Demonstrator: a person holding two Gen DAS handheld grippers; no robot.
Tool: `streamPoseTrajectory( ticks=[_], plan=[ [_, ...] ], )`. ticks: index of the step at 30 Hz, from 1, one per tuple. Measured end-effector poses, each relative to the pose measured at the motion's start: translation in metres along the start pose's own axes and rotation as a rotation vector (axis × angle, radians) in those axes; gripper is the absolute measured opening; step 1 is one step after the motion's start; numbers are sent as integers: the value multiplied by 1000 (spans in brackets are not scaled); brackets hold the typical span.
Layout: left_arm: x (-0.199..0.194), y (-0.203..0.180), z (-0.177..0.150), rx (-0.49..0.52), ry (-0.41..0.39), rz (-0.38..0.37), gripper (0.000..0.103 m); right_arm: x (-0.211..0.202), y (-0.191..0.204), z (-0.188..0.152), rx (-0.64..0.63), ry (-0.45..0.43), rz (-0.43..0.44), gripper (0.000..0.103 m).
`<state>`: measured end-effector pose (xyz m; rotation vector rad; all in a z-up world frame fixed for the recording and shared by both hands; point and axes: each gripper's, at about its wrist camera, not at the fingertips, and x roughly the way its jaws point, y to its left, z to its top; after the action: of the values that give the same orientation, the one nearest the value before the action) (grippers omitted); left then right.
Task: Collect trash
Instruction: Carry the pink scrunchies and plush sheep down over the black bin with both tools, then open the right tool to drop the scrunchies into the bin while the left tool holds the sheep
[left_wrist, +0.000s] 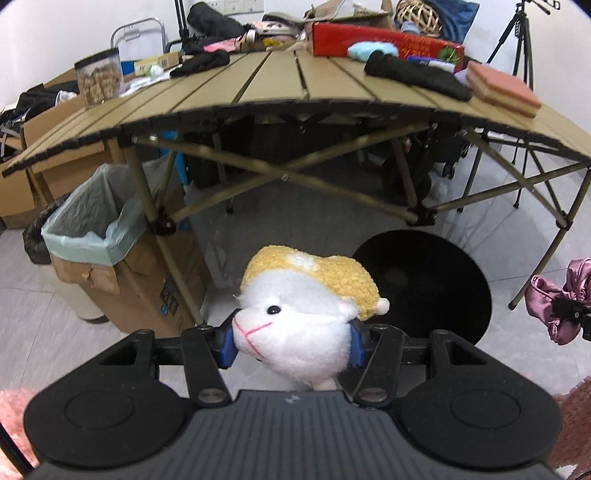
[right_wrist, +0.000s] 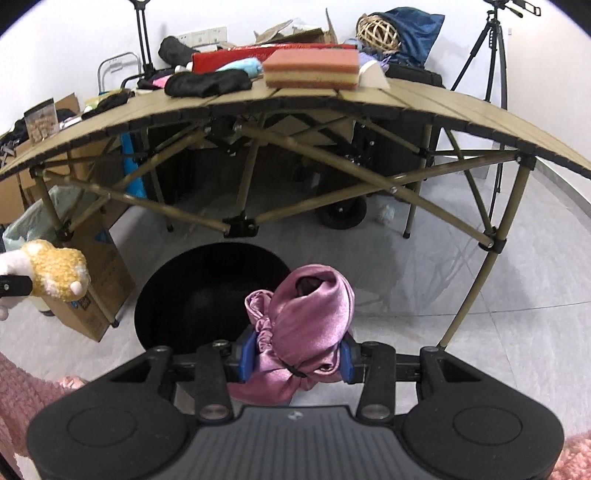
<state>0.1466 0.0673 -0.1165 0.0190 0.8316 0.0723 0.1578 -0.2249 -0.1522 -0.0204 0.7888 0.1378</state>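
Observation:
My left gripper (left_wrist: 291, 345) is shut on a white plush toy with a yellow back (left_wrist: 306, 306), held above the floor in front of the table. The toy also shows at the left edge of the right wrist view (right_wrist: 55, 275). My right gripper (right_wrist: 295, 356) is shut on a pink satin cloth bundle (right_wrist: 310, 317); the bundle also shows at the right edge of the left wrist view (left_wrist: 557, 299). A round black bin (left_wrist: 432, 280) stands on the floor just beyond both grippers, its dark opening visible in the right wrist view (right_wrist: 207, 295).
A tan folding table (left_wrist: 295, 85) with crossed legs stands ahead, carrying black cloths, a red box (left_wrist: 384, 40), a layered sponge (right_wrist: 312, 68) and a jar (left_wrist: 98, 77). A cardboard box lined with a pale green bag (left_wrist: 88, 229) stands at the left. A tripod (right_wrist: 491, 55) is at the right.

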Motion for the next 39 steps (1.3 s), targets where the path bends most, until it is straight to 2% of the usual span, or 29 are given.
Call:
streamPoseTrajectory(
  ticks=[8, 27, 39],
  plan=[
    [14, 12, -2, -24, 52, 30, 55, 21, 13, 6, -27, 40, 20, 42],
    [27, 21, 0, -55, 94, 50, 55, 64, 66, 30, -121, 85, 97, 42],
    [43, 21, 9, -67, 124, 66, 55, 101, 91, 47, -129, 114, 128, 42]
  ],
)
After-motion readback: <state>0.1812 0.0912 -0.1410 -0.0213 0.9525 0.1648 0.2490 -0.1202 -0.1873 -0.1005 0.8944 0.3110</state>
